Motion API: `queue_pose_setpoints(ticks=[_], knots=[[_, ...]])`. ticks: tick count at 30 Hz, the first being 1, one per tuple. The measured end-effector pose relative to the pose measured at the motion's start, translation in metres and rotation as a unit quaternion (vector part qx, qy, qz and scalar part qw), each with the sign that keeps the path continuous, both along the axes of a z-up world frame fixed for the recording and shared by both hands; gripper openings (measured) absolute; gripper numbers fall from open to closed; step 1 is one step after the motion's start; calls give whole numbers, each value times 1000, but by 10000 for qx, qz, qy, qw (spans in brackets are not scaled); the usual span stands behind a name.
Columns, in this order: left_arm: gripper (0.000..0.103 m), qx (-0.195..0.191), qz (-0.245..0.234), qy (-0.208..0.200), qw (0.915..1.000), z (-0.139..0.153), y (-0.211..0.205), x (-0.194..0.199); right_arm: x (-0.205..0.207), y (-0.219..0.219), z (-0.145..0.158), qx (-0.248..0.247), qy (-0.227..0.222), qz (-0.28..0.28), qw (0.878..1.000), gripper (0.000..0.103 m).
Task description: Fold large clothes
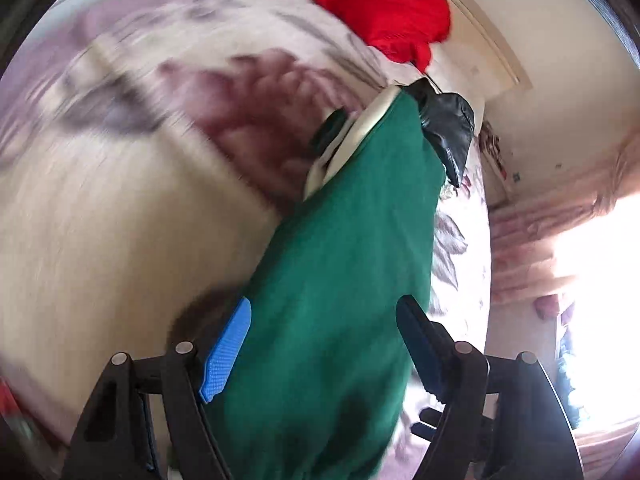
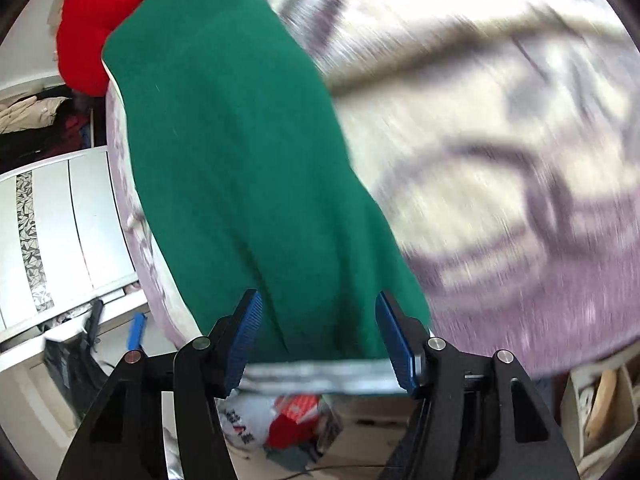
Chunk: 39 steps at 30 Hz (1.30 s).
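Note:
A green garment (image 1: 352, 260) lies in a long folded strip on the floral bedspread (image 1: 120, 200). White trim and a black leather-like part (image 1: 448, 128) show at its far end. My left gripper (image 1: 324, 304) hovers open over the near part, one blue pad at each side of the cloth, neither pressing it. In the right wrist view the same green garment (image 2: 240, 152) runs away up-left, a pale hem at its near edge. My right gripper (image 2: 318, 298) is open too, with the cloth lying between its pads and not pinched.
A red cushion or garment (image 1: 372, 4) (image 2: 96, 28) sits at the far end of the bed. White drawer fronts (image 2: 80, 220) stand to the left, with bags and clutter (image 2: 280, 428) on the floor below the bed edge. A bright window (image 1: 592, 260) glares at the right.

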<state>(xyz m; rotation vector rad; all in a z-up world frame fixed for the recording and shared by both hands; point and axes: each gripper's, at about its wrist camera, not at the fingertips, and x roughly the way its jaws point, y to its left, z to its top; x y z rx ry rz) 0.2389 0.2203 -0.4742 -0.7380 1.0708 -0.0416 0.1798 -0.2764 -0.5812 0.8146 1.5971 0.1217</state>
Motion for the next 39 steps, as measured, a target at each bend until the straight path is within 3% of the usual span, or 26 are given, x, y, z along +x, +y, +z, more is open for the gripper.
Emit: queue_pose_setpoints(ticks=[3, 7, 10, 13, 14, 15, 16, 17, 19, 21, 23, 24, 25, 27, 29, 31, 32, 33, 34, 35, 37, 39], knots=[[73, 98, -336, 97, 9993, -13, -7, 77, 45, -6, -2, -32, -168, -85, 9998, 67], [73, 435, -806, 187, 9956, -33, -20, 150, 106, -22, -8, 131, -328, -140, 9993, 69], [73, 757, -1175, 393, 9894, -56, -35, 196, 143, -44, -25, 65, -510, -137, 9986, 80], [73, 1014, -1487, 681, 9813, -85, -47, 228, 177, -60, -36, -118, -505, -113, 9986, 80], [72, 1031, -1559, 596, 9806, -89, -50, 232, 184, -46, -40, -161, -479, -119, 9986, 80], [51, 1012, -1620, 364, 9809, -91, -54, 231, 194, -52, -43, -199, -442, -109, 9988, 80], [36, 855, -1668, 237, 9820, -90, -55, 229, 201, -54, -48, -272, -376, -80, 9989, 80], [17, 412, -1690, 47, 9847, -87, -52, 224, 208, -50, -52, -320, -334, -61, 9989, 80], [6, -657, -1558, -350, 9850, -76, -39, 212, 215, -52, -55, -334, -335, -67, 9989, 80], [6, -1908, -1191, -606, 9725, -75, -15, 195, 223, -49, -57, -409, -284, -102, 9987, 80], [6, -2646, -708, -306, 9613, -106, 10, 190, 240, -44, -63, -445, -176, -173, 9987, 80], [6, -2506, -429, -14, 9671, -128, 24, 187, 249, -45, -63, -438, -145, -198, 9987, 80], [6, -2576, -238, 143, 9658, -144, 34, 186, 254, -45, -64, -436, -111, -219, 9987, 80], [9, -3204, 83, 448, 9462, -177, 51, 180, 278, -30, -68, -471, -53, -255, 9986, 80], [11, -3318, -30, 413, 9425, -169, 54, 176, 288, -34, -66, -471, -29, -296, 9984, 80], [21, -3017, -235, 409, 9522, -148, 57, 173, 301, -38, -64, -452, -26, -368, 9983, 80], [30, -2860, -305, 313, 9572, -134, 60, 171, 305, -40, -63, -438, -47, -404, 9982, 80], [48, -2614, -360, 188, 9644, -118, 63, 171, 305, -39, -64, -431, -83, -442, 9981, 80], [54, -2293, -359, 127, 9726, -107, 66, 171, 317, -42, -61, -431, -144, -500, 9977, 80], [54, -1965, -319, -11, 9800, -93, 69, 174, 329, -45, -55, -433, -252, -559, 9972, 80], [54, -1626, -376, -227, 9857, -76, 68, 184, 351, -49, -43, -398, -541, -625, 9958, 80], [53, -1029, -557, -323, 9926, -68, 61, 201, 380, -48, -34, -311, -862, -632, 9938, 80]])
